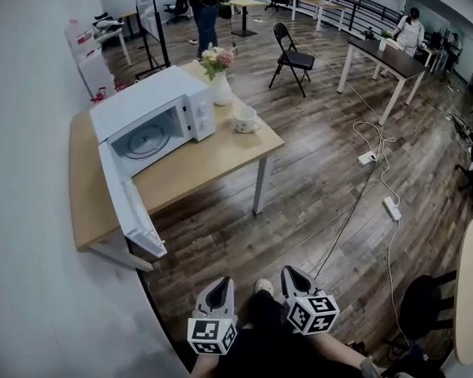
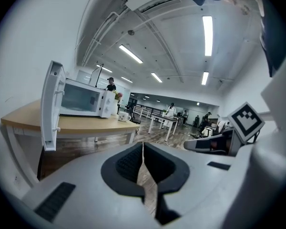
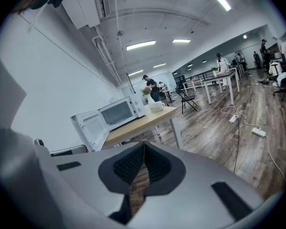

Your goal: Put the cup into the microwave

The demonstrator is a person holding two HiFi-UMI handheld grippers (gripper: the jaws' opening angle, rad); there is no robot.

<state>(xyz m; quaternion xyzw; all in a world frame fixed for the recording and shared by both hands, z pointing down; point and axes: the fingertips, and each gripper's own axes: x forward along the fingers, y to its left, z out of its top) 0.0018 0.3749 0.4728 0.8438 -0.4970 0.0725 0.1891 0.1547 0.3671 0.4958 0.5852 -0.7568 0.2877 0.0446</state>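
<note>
While the person stands well back from the white box-shaped microwave oven [image 1: 154, 105], nothing of the task proper has begun; I'd call this the approach. The microwave sits on the light wooden table [image 1: 213, 164] with its door [image 1: 130, 203] swung wide open. The white ceramic cup [image 1: 245, 120] stands upright on the table just beside the microwave's control-panel side, near a white vase of flowers [image 1: 220, 85]. The left tool [image 1: 221, 283] and the right tool [image 1: 288, 272] hang low, far short of the microwave, each with its jaws pressed together and nothing between them. Next, I reckon, one tool must be carried up to the cup and its jaws spread to take the rim or handle.
</note>
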